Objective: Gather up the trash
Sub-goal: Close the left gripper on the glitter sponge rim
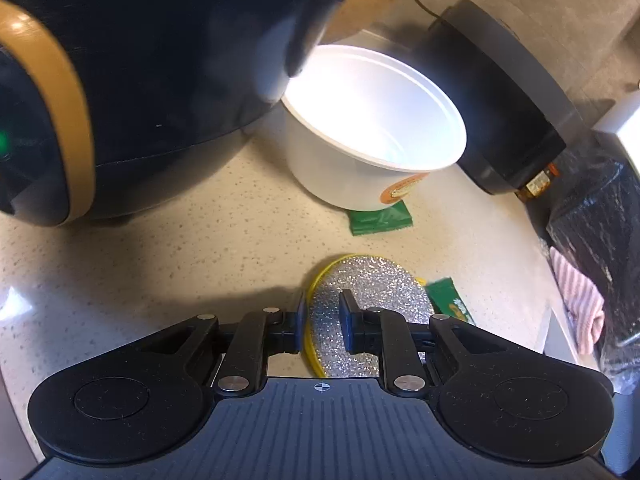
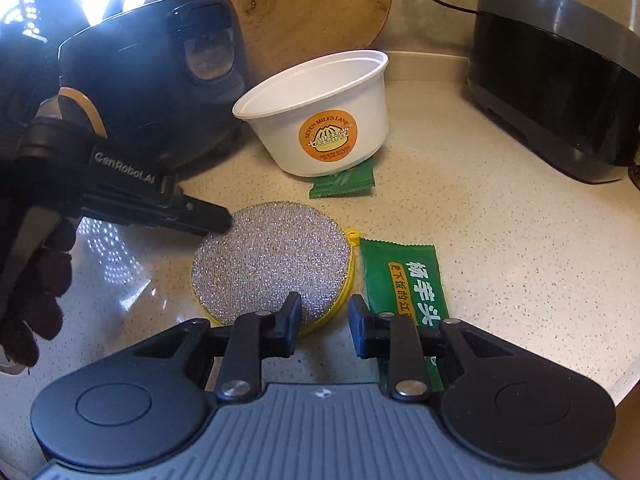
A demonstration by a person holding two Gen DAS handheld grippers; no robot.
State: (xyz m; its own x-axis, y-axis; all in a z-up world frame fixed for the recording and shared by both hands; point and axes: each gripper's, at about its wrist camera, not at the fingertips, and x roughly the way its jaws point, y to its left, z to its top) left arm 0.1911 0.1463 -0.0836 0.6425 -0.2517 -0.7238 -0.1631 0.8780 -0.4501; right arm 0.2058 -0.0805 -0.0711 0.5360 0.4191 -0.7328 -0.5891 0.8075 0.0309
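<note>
A round silver scouring pad with a yellow rim lies on the speckled counter. My left gripper is shut on the pad's edge; in the right wrist view its upper finger rests on the pad's left side. A long green snack wrapper lies flat just right of the pad. My right gripper hovers over the pad's near edge, narrowly open with nothing between its pads, its right finger above the wrapper. A small green wrapper is tucked under an empty white plastic bowl.
A black and gold appliance stands close on the left, a dark grey cooker at the right, a wooden board against the back wall. A gloved hand holds the left gripper. A black bag and pink striped cloth sit beyond the counter's right edge.
</note>
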